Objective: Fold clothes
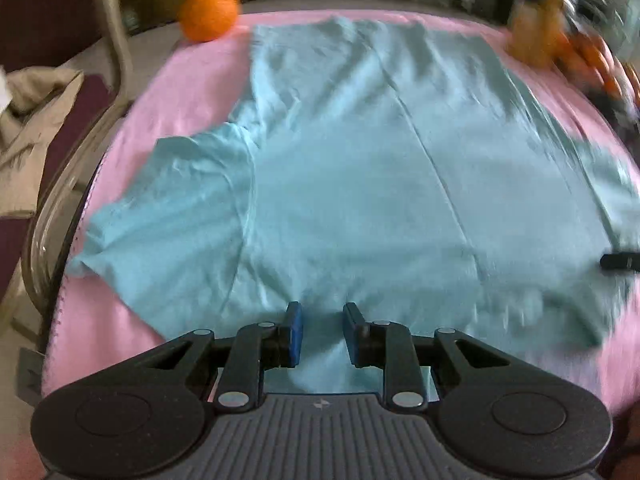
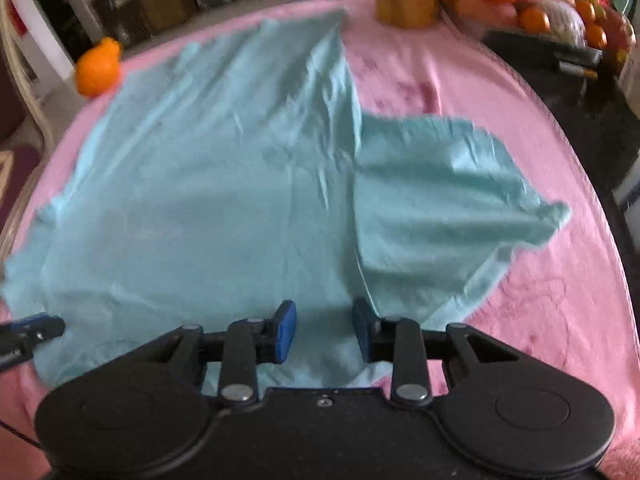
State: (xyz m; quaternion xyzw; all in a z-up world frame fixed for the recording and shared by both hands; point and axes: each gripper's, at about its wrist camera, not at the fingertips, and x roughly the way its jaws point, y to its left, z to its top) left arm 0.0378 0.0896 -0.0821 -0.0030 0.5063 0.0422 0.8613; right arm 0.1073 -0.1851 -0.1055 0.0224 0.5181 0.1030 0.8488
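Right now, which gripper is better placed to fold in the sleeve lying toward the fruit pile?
Right. The right gripper hangs open over the light blue cotton T-shirt with that short sleeve just ahead to its right. The left gripper, also open, faces the opposite sleeve.

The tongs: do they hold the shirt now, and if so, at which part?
Nothing is held. Both the left tongs and right tongs are open over the near edge of the light blue T-shirt.
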